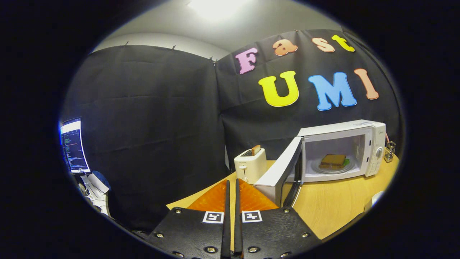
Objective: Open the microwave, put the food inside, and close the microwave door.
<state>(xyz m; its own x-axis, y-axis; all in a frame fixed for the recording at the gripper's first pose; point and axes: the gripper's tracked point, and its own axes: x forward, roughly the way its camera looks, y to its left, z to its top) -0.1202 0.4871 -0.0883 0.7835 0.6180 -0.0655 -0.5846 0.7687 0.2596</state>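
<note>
Gripper [232, 187]: fingers nearly together, a thin gap between them, nothing held; it hangs over the table's near corner.
Microwave [341, 151]: stands at the far right edge of the table [334, 205].
Door [278, 176]: swung wide open toward the gripper, its free edge just ahead and right of the fingertips.
Food [333, 160]: a sandwich on the plate [332, 167] inside the cavity, clear of the opening.
Step in hand: judged to be closing the door.
Method: bring the closed fingers to the door's outer face near its free edge; push along the hinge arc until it latches.
Caution: avoid brushing the toaster [250, 165] just left of the door.
</note>
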